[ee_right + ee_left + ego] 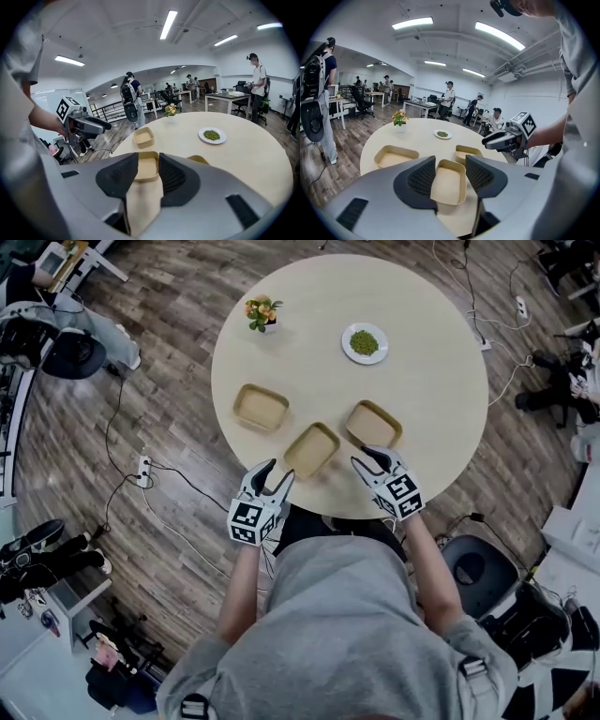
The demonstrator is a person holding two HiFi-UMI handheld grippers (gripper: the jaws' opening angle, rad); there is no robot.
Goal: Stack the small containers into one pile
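On the round beige table (412, 390) lie three small tan rectangular containers, all empty and all apart from each other. The middle container (311, 449) is the one closest to the person's edge of the table. The left container (261, 408) lies to the left of the middle container and a little further from the person. The right container (373, 424) lies to its right, also a little further. Well behind the middle container stand a round white plate (365, 343) with small green food and a small pot with orange flowers (263, 314).

The left gripper (278, 474) is just beside the near left corner of the middle container, over the table edge. Its jaws stand wide apart and hold nothing. In the left gripper view the middle container (449, 182) shows in the gap beyond the pads, and they do not touch it.

The right gripper (368, 463) is to the near right of the middle container, close to the near edge of the right container. Its jaws are apart with a narrower gap, and they also hold nothing. In the right gripper view the middle container (147, 169) shows through this gap, further on.
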